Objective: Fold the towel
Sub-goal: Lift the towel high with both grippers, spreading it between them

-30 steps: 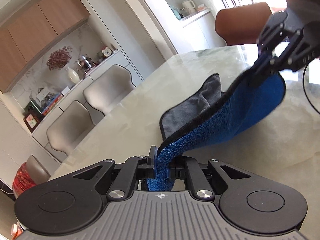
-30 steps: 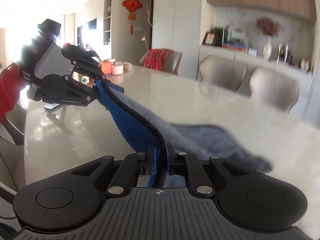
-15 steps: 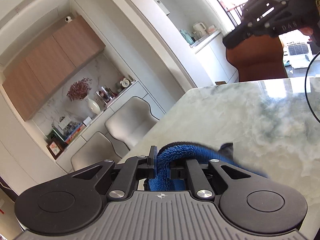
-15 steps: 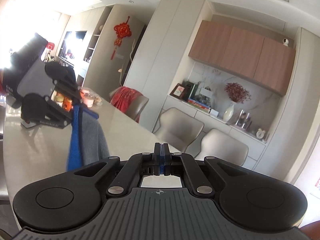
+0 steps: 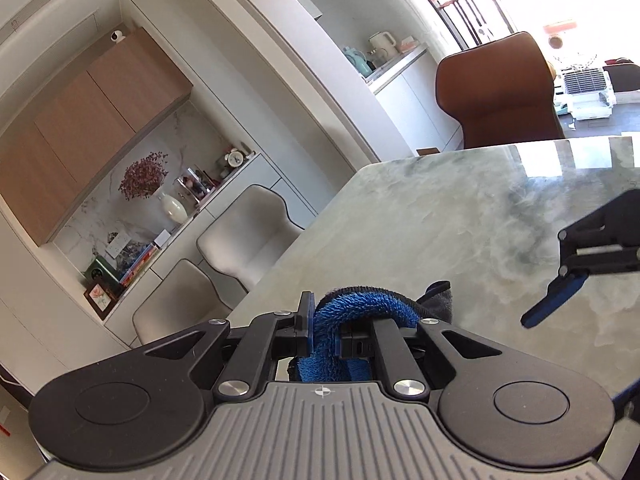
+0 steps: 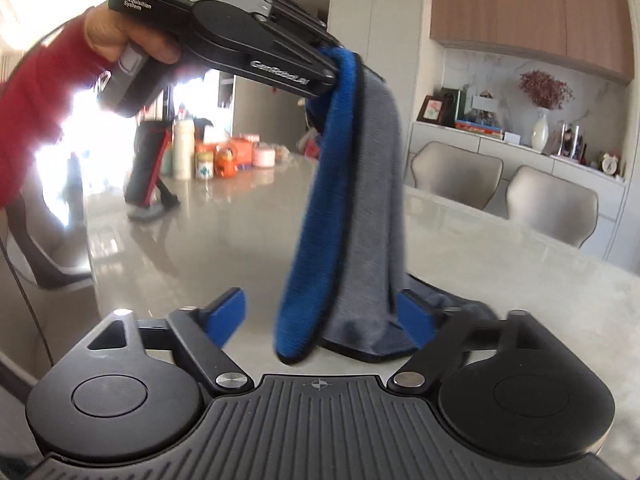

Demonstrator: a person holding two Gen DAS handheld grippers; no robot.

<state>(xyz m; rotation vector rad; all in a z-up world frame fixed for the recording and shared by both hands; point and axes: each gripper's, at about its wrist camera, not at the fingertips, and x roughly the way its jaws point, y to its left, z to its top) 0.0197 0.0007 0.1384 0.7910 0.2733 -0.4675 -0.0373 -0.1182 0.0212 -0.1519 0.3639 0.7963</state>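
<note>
Towel (image 6: pixel 352 208), blue on one face and grey on the other, is pinched at its top edge by the left gripper (image 6: pixel 334 66) at upper centre, its bottom reaching the marble bench (image 6: pixel 520 264); the right gripper (image 6: pixel 328 316) is opening, pads off the cloth between them

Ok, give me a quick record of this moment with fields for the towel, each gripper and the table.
towel: blue and grey towel, hanging from one end, lower end on the table
left gripper: left gripper shut on the towel, held up
right gripper: right gripper jaws opening, towel's lower end between the blue pads, not pressed
table: marble table, bottles and jars at its far end
</note>
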